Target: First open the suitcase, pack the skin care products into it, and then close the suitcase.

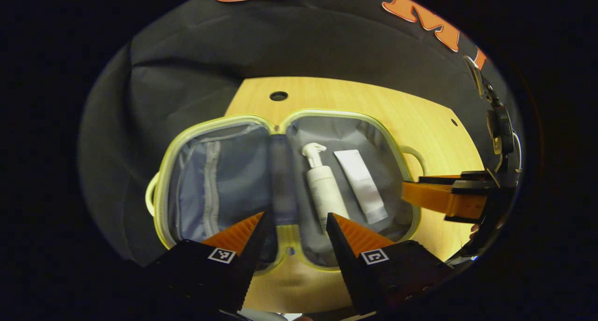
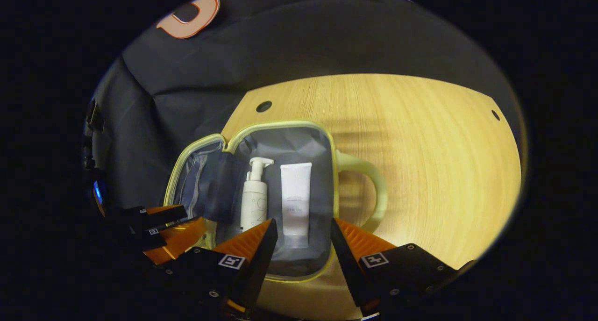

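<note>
The yellow-rimmed suitcase (image 1: 187, 139) (image 2: 280, 124) lies open and flat on the wooden table, grey lining up. In its right half a white pump bottle (image 1: 324, 190) (image 2: 254, 197) and a white tube (image 1: 362, 183) (image 2: 295, 197) lie side by side. My left gripper (image 1: 295, 223) hovers open over the near rim at the hinge, holding nothing. My right gripper (image 2: 303, 232) is open above the near end of the tube, apart from it. In the left gripper view the right gripper (image 1: 441, 197) reaches in from the right over the case's right rim. The left gripper (image 2: 163, 227) shows at lower left of the right gripper view.
The wooden table (image 2: 444, 162) has bare surface to the right of the case, with small holes (image 1: 279, 96) (image 2: 264, 106) near its far edge. The case's yellow handle (image 2: 371, 181) sticks out to the right. Black cloth wall hangs behind and to the left.
</note>
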Available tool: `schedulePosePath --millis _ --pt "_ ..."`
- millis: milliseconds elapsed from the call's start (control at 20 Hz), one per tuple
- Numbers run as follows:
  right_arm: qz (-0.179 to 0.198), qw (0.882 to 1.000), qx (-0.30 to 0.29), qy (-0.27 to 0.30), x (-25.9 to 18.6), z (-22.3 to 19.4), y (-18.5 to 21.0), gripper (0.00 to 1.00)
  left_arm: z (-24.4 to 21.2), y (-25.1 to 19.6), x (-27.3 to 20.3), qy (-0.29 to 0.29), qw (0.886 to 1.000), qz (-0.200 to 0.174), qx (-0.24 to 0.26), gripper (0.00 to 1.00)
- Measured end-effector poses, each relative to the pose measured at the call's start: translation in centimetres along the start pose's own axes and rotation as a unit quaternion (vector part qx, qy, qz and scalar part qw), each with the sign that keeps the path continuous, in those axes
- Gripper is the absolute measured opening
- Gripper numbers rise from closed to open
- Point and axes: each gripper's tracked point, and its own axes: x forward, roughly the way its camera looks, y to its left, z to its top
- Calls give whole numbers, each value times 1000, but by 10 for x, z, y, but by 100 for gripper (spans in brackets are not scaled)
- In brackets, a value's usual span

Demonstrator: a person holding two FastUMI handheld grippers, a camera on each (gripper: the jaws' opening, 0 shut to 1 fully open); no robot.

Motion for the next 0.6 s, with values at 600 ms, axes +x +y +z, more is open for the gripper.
schedulePosePath --millis 600 --pt "-59 971 10 -230 -102 89 -35 87 20 186 -42 -87 986 114 -86 88"
